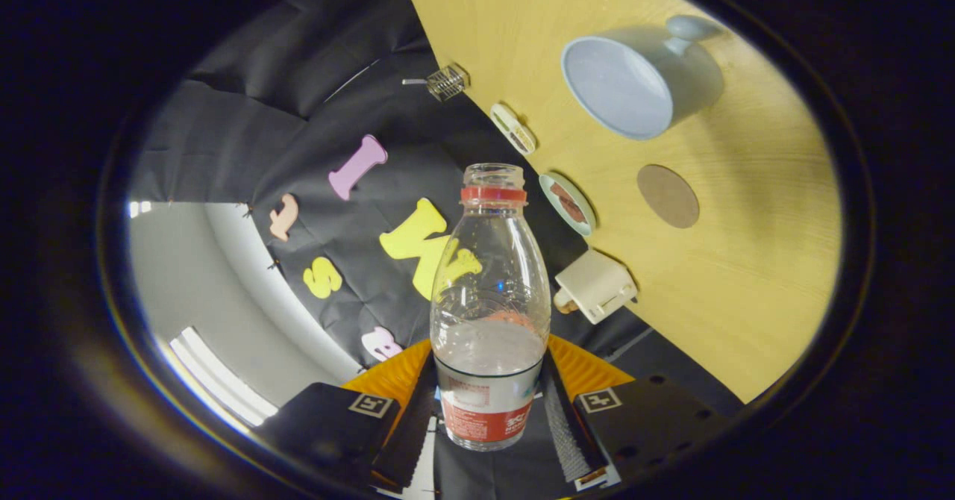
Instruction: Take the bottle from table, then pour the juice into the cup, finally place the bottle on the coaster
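Observation:
My gripper (pixel 489 399) is shut on a clear plastic bottle (pixel 489 291) with a red neck ring, no cap and a red-and-white label; both fingers press on its lower body. Clear liquid fills its lower part. The whole view is rolled sideways, so the wooden table (pixel 746 276) stands tilted to the right of the bottle. A light blue cup (pixel 627 82) with a handle rests on the table, beyond the bottle's mouth and to its right, its opening facing me. A round brown coaster (pixel 668 195) lies on the table below the cup, to the right of the bottle's neck.
Along the table's back edge lie a white box-shaped object (pixel 597 285), a small dish (pixel 568 203) with something brown in it, a small oval white item (pixel 513 128) and a wire-mesh object (pixel 446 82). Black cloth wall stands behind.

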Demonstrator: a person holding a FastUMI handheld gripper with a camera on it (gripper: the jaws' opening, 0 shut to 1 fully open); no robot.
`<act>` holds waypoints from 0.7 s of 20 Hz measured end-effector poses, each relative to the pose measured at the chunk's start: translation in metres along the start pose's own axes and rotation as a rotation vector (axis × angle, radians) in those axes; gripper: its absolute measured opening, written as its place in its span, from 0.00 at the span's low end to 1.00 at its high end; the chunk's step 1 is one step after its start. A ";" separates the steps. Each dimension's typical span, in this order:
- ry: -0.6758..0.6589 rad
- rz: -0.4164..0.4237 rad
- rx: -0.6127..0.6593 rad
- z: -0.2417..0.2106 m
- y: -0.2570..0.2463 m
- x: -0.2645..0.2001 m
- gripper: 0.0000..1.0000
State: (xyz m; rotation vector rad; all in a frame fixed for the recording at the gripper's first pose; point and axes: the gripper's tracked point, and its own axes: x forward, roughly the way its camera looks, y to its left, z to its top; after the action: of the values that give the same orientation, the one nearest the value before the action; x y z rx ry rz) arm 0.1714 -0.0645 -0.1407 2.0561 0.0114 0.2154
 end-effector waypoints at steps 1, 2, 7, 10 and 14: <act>0.010 -0.013 -0.066 -0.004 -0.002 -0.002 0.75; 0.019 -0.029 -0.148 -0.006 -0.003 -0.002 0.75; 0.061 -0.116 -0.604 -0.009 -0.011 -0.008 0.76; 0.052 -0.132 -0.887 0.000 -0.009 -0.016 0.76; 0.064 -0.110 -1.129 -0.008 -0.001 -0.018 0.76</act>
State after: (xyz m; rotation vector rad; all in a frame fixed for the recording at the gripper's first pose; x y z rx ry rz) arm 0.1526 -0.0591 -0.1406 0.9208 0.0334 0.1598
